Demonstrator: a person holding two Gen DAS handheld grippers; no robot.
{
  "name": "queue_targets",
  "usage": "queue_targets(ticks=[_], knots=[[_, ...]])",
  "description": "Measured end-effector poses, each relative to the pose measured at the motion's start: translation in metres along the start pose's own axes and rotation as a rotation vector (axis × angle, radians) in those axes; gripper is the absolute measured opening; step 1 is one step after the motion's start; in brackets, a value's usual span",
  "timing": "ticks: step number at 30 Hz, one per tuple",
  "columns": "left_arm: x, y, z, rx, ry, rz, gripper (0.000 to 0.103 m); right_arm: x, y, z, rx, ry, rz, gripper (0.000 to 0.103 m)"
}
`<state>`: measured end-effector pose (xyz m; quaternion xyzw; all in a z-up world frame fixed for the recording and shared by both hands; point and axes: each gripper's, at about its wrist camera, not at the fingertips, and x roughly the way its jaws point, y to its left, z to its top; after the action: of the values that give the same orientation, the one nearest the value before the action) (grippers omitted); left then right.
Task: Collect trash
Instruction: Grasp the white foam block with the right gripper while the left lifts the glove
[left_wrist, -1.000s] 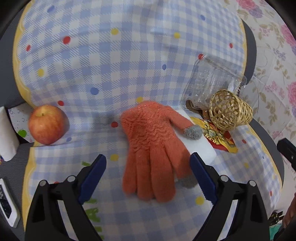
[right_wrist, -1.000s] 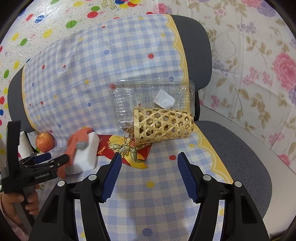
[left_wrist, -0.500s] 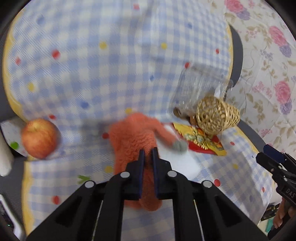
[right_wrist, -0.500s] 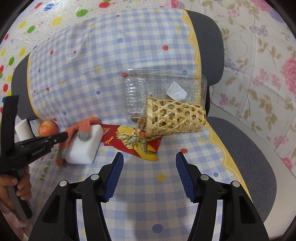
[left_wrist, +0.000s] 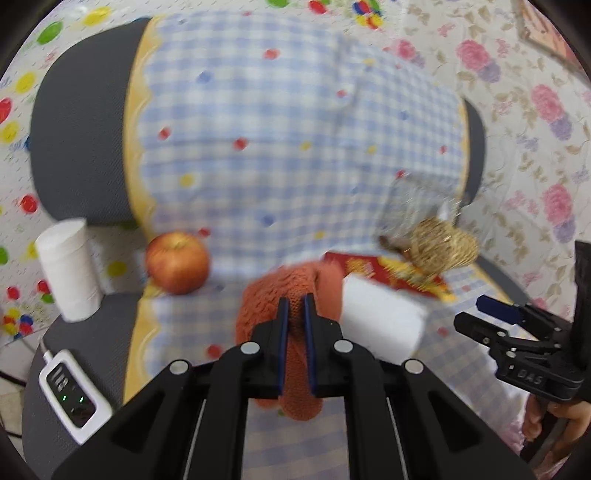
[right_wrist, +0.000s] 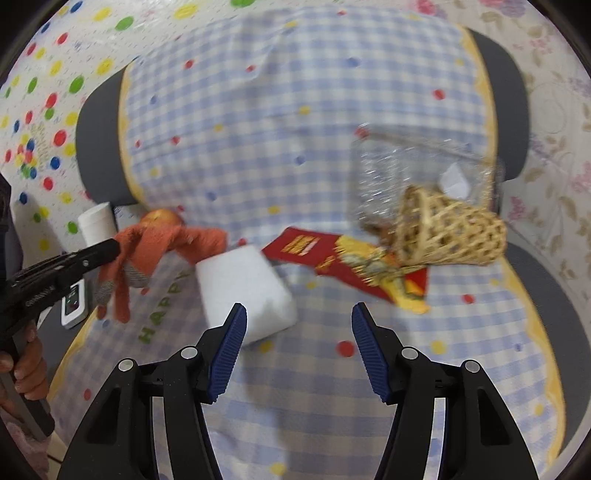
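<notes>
My left gripper (left_wrist: 294, 308) is shut on an orange knit glove (left_wrist: 295, 365) and holds it lifted off the checked cloth; in the right wrist view the glove (right_wrist: 147, 247) hangs from it at the left. A white foam block (right_wrist: 245, 288) lies beside it, also in the left wrist view (left_wrist: 380, 325). A red and yellow wrapper (right_wrist: 343, 262), a woven basket on its side (right_wrist: 448, 232) and a clear plastic box (right_wrist: 399, 177) lie to the right. My right gripper (right_wrist: 299, 325) is open and empty, just in front of the block.
A red apple (left_wrist: 177, 262) sits at the cloth's left edge. A white roll (left_wrist: 68, 269) and a white power strip (left_wrist: 72, 395) are on the grey chair seat to the left. The chair back rises behind; floral wall to the right.
My left gripper closed on the orange glove and lifted it up and back off the foam block. My right gripper moved left, towards the foam block, still open.
</notes>
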<state>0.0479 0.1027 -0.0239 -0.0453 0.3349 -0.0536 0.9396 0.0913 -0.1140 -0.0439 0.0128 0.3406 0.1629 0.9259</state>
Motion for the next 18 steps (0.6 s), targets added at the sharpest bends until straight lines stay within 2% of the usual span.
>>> queue_targets(ticks=[6,12,15,17,18], knots=[[0.019,0.006,-0.021,-0.007,0.059,0.018,0.006,0.027,0.017,0.007,0.000,0.020,0.015,0.060],[0.029,0.006,-0.029,-0.003,0.087,0.014,0.006,0.066,0.013,0.013,0.036,0.105,0.038,0.078],[0.031,0.007,-0.029,-0.001,0.089,0.017,0.006,0.069,0.004,0.009,0.113,0.124,0.112,0.079],[0.030,0.007,-0.029,-0.004,0.087,0.019,0.006,0.065,0.004,0.005,0.137,0.118,0.157,0.075],[0.029,0.008,-0.028,-0.005,0.085,0.021,0.006,0.062,0.006,0.004,0.131,0.105,0.163,0.060]])
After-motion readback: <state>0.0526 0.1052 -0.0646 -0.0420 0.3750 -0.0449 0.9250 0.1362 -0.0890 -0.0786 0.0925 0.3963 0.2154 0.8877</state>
